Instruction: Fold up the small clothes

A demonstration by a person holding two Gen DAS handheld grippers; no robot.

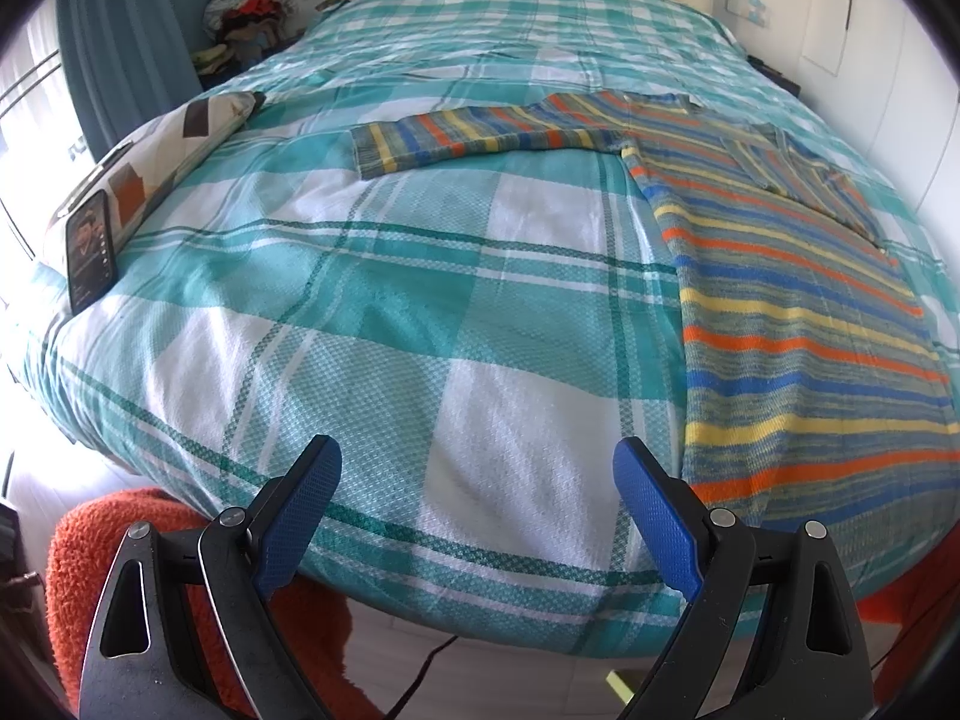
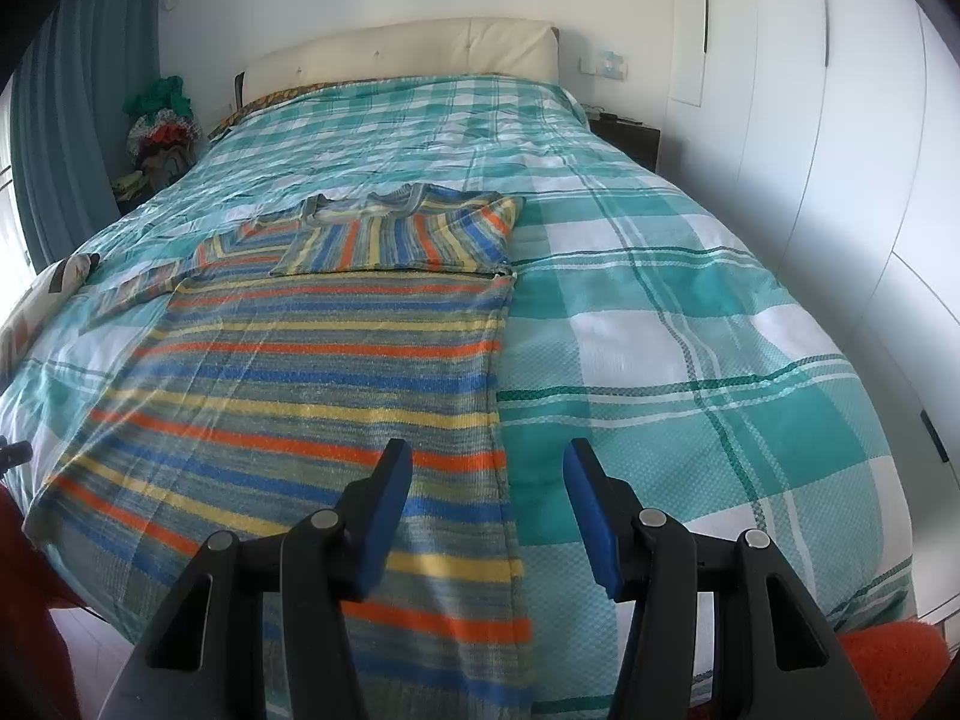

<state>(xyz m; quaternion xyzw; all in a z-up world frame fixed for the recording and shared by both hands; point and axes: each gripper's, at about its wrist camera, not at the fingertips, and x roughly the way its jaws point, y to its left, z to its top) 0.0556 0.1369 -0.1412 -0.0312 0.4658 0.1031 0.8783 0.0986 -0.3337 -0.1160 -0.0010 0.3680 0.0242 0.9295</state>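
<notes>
Phone (image 1: 90,252) shows only from the left; sweater (image 2: 312,396) lies flat, both jaws spread, empty.

Striped knit sweater (image 2: 336,360) lies matt on the woven waffle-textured bedspread (image 1: 372,324) (an orange fleecy blanket (image 1: 78,546) below).

The sweater (image 2: 312,372) runs in orange, blue, yellow and grey-green stripes. The bedspread (image 1: 372,312) is teal-and-white plaid. Both tongs (image 1: 477,468) (image 2: 489,468) have blue pads on black arms.
</notes>
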